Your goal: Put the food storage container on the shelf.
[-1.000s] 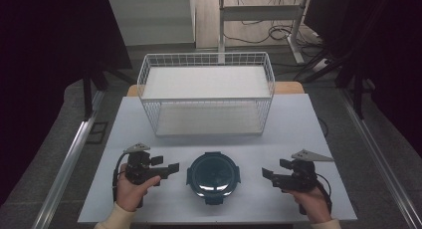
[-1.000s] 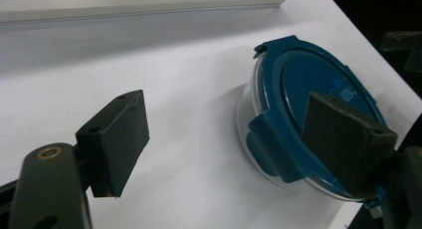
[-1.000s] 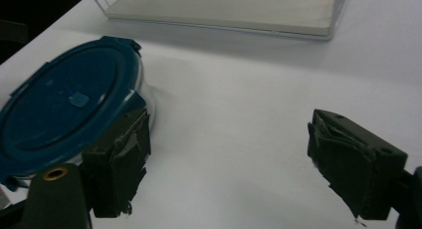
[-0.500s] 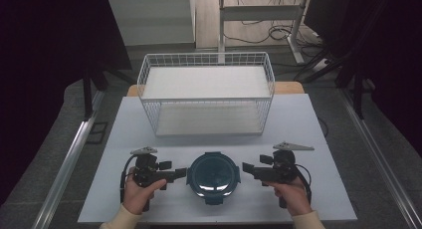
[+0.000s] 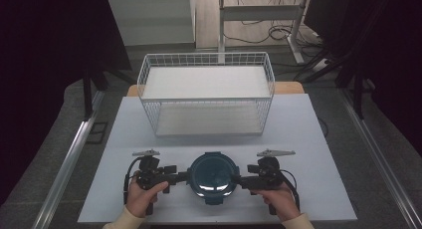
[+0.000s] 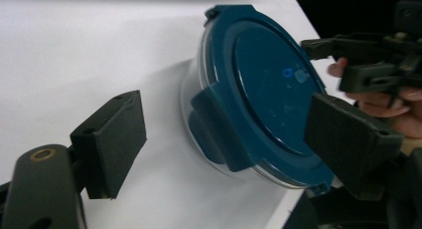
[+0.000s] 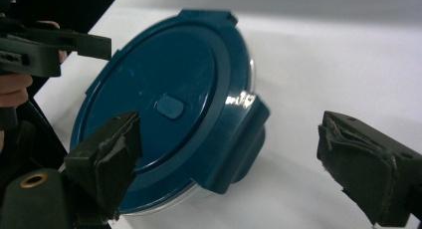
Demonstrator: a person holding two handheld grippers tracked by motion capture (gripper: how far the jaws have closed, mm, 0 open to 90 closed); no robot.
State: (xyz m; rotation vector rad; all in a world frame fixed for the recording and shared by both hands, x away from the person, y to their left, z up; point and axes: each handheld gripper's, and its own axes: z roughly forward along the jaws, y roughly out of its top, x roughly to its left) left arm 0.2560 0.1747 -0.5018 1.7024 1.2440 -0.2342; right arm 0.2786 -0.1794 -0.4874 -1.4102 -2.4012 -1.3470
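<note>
A round clear container with a dark blue lid (image 5: pixel 211 176) sits on the white table near the front edge. My left gripper (image 5: pixel 181 177) reaches its left side, and my right gripper (image 5: pixel 240 180) reaches its right side. In the left gripper view, the left gripper (image 6: pixel 229 139) is open, its pads (image 6: pixel 112 142) straddling a blue side latch (image 6: pixel 219 132) of the container (image 6: pixel 263 84). In the right gripper view, the right gripper (image 7: pixel 239 159) is open around the opposite latch (image 7: pixel 241 139), with the lid (image 7: pixel 159 89) beyond it. Neither gripper is clamped on the container.
A white wire basket (image 5: pixel 149 114) stands at the back middle of the table (image 5: pixel 318 139), with nothing visible in it. The table's front edge runs just below the hands. Dark floor and metal rails lie on both sides.
Both grippers have moved inward from the table's sides to the container, jaws now around its left and right latches. The container has not moved.
</note>
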